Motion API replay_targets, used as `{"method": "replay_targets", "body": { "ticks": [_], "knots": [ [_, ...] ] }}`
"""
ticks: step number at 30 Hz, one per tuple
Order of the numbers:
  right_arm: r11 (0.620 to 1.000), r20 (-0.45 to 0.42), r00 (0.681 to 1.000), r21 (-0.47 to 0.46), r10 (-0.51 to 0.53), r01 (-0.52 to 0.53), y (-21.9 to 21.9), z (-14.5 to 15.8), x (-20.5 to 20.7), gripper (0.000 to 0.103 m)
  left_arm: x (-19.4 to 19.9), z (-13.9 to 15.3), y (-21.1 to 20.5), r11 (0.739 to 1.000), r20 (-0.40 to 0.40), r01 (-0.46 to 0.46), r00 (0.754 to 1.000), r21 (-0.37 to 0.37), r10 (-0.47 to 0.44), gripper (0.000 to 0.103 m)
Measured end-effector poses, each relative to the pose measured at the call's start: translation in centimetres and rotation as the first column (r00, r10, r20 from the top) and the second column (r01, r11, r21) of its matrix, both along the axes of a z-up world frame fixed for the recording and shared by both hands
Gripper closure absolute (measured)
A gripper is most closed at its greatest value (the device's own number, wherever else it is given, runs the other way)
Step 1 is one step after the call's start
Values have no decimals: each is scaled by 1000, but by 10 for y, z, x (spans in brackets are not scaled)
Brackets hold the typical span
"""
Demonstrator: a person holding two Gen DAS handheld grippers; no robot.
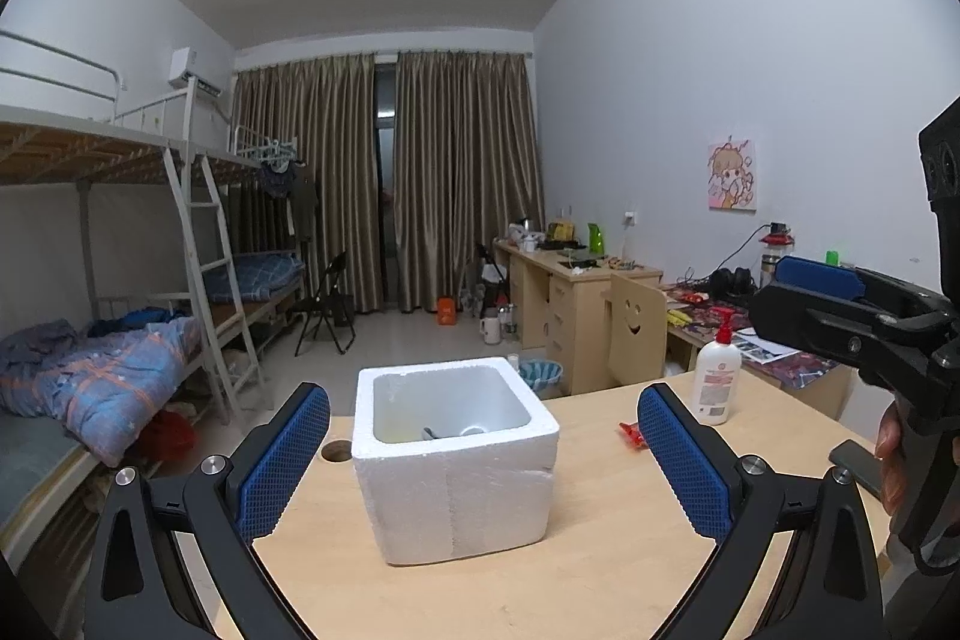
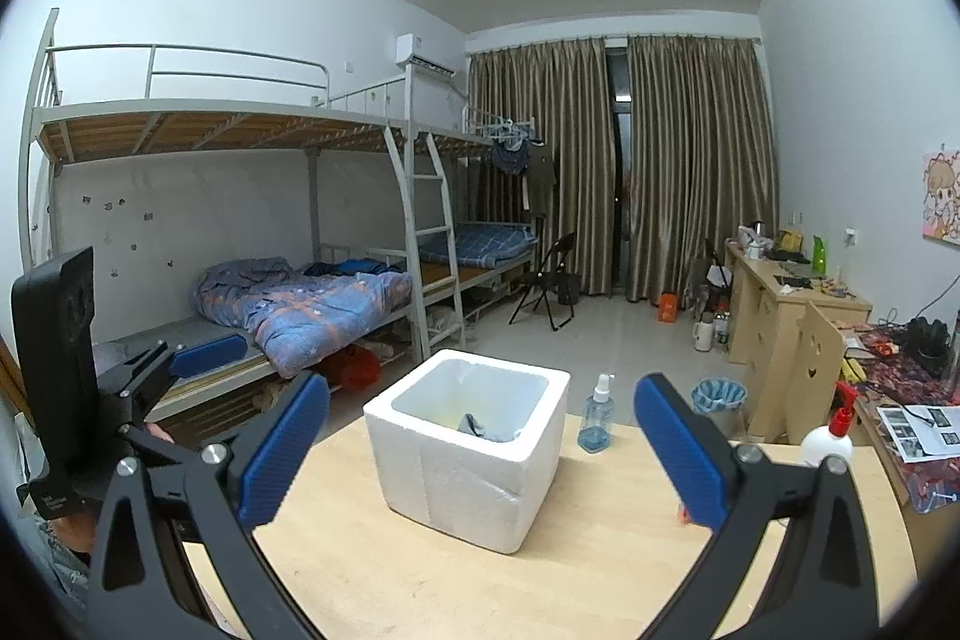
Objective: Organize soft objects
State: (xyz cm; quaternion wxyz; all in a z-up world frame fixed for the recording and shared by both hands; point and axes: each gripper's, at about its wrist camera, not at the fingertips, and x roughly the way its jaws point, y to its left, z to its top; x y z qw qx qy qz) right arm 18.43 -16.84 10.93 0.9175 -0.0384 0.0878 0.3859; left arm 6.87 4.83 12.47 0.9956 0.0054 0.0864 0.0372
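A white foam box [image 1: 454, 454] [image 2: 471, 445] stands in the middle of the wooden table [image 1: 600, 580]. Inside it lies a grey soft item [image 2: 480, 427], of which only a sliver shows in the left wrist view. My left gripper [image 1: 483, 460] is open, its blue pads on either side of the box and nearer to me. My right gripper [image 2: 480, 451] is open too, with nothing between its fingers. Each gripper appears in the other's view: the right one [image 1: 852, 304] at the right edge, the left one [image 2: 180, 358] at the left edge.
A white pump bottle [image 1: 715, 382] [image 2: 831, 436], a small red wrapper [image 1: 631, 433] and a dark phone [image 1: 855, 463] lie on the table's right side. A clear spray bottle [image 2: 597, 415] stands beyond the box. Bunk beds [image 2: 270, 244] line the left wall, desks [image 1: 576, 304] the right.
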Motion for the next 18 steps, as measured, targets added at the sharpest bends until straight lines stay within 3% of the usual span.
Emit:
{"method": "replay_targets", "body": {
  "ticks": [18],
  "knots": [
    [1000,54,999,0,0,0,-19,-3,-52,0,-52,2,-27,1000,41,4,999,27,-5,0]
  ]
}}
